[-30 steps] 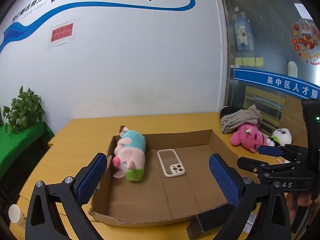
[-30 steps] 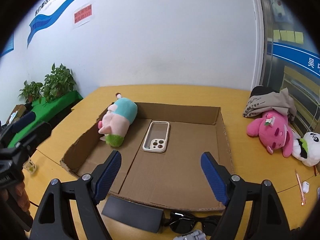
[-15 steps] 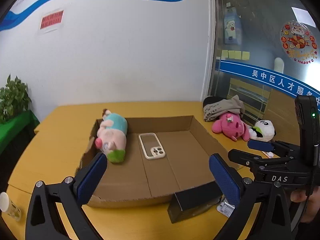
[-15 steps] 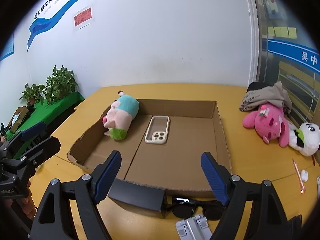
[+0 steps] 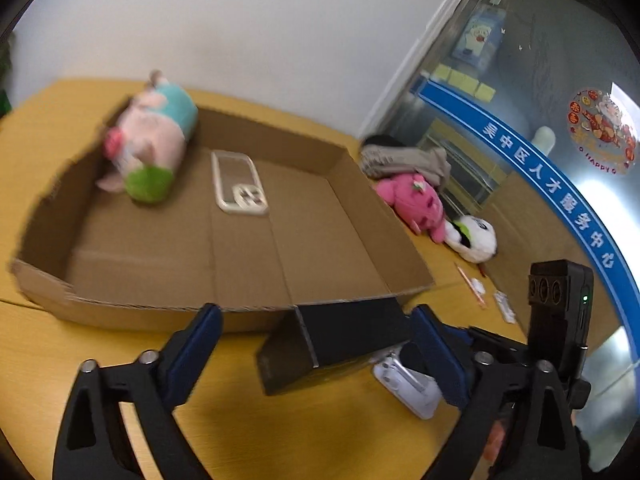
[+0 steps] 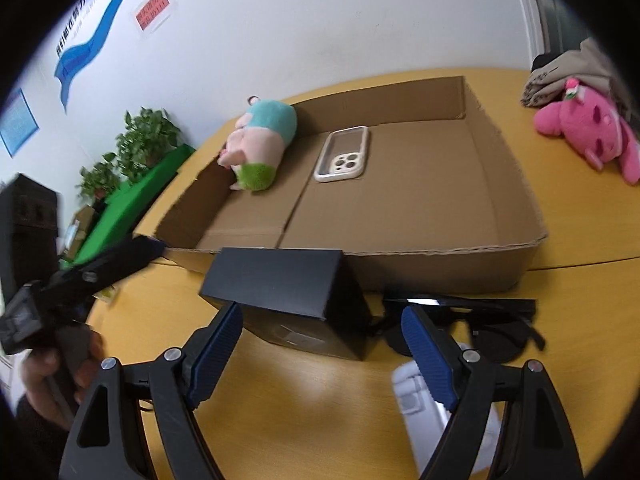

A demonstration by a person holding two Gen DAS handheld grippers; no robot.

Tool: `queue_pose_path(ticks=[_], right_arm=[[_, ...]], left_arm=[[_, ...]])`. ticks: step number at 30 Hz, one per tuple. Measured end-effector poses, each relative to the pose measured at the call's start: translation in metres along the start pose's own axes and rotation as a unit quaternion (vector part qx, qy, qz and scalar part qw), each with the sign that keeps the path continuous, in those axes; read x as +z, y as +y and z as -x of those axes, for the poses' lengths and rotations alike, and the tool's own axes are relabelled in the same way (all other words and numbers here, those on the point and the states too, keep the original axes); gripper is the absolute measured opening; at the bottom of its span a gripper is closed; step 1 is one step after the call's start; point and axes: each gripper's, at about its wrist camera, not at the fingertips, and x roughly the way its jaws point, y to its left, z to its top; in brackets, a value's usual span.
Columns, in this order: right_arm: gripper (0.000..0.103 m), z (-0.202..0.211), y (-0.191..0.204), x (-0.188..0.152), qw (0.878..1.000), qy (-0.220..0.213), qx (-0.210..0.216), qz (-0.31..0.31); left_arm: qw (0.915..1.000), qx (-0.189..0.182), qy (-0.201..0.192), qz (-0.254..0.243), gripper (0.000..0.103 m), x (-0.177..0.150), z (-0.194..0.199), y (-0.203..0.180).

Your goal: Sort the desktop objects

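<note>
A shallow cardboard tray (image 5: 120,308) (image 6: 440,264) lies on the yellow table. In it lie a pig plush (image 5: 150,152) (image 6: 264,144) and a phone case (image 5: 240,188) (image 6: 344,156). A black box (image 5: 332,340) (image 6: 296,296) stands in front of the tray. My left gripper (image 5: 316,352) is open, its fingers on either side of the box. My right gripper (image 6: 324,344) is open just in front of the box. Black sunglasses (image 6: 480,320) and a white device (image 5: 408,384) (image 6: 424,396) lie right of the box.
A pink plush (image 5: 416,200) (image 6: 592,132), a panda plush (image 5: 472,236) and folded clothes (image 5: 404,156) (image 6: 560,68) lie right of the tray. A pen (image 5: 470,284) and small white items lie nearby. Plants (image 6: 136,144) stand at left.
Both grippers have dropped lower and moved forward toward the black box in front of the tray. Both stay open. Nothing in the tray has moved.
</note>
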Motion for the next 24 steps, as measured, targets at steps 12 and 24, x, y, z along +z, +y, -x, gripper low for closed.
queue_pose_path(ticks=[12,24], right_arm=[[0.083,0.009,0.033,-0.03,0.991,0.027,0.082,0.107],[0.083,0.029,0.013,-0.031,0.992,-0.002,0.122,0.036]], left_arm=[[0.9953,-0.051,0.079,-0.02,0.053,-0.046,-0.001,0.0],[0.995,-0.072,0.07,0.005,0.08,-0.047,0.022,0.011]])
